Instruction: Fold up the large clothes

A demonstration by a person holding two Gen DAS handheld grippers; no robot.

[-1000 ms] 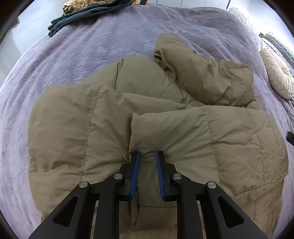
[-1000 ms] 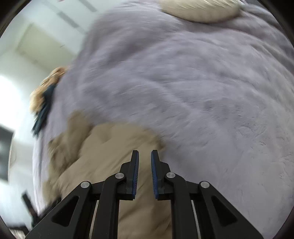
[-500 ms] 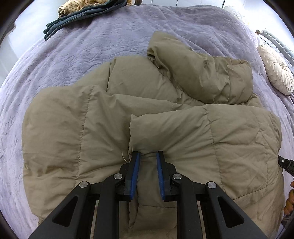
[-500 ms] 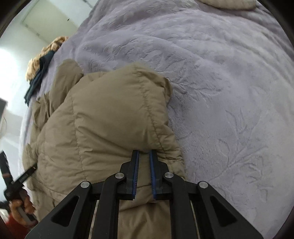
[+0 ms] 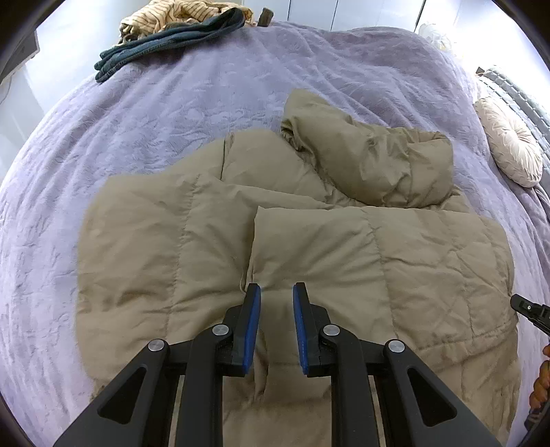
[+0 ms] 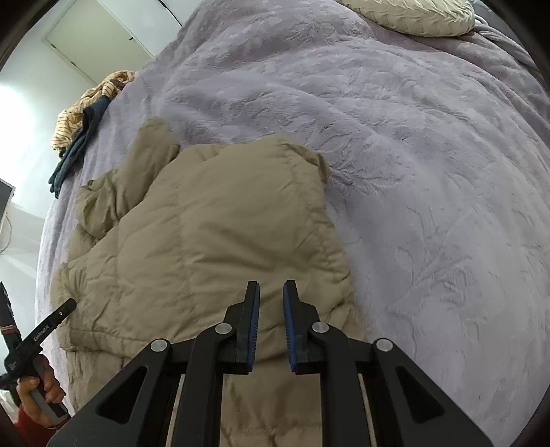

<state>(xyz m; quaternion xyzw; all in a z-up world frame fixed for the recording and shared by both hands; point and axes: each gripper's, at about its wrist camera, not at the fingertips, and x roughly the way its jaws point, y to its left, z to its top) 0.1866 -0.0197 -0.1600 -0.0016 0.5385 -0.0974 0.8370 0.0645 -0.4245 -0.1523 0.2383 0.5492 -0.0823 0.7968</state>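
- The left hand-held gripper (image 5: 276,292) pinches a raised pleat of the coat (image 5: 192,240), which lies on the bed (image 5: 206,89).
- The right hand-held gripper (image 6: 270,292), nearly pressed together, has just been opening; whether it pinches coat fabric I cannot tell.
- Advice: lift both edges level, carry slowly, keep the fold line straight.
- Coat: tan, quilted, puffy, slippery-looking.
- Bed cover: lilac, plush, embossed.

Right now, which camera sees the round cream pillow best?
The left wrist view: the round pillow shows whole, with its pleats and middle button, by the bed's right edge. The right wrist view catches only a cropped strip at the top.
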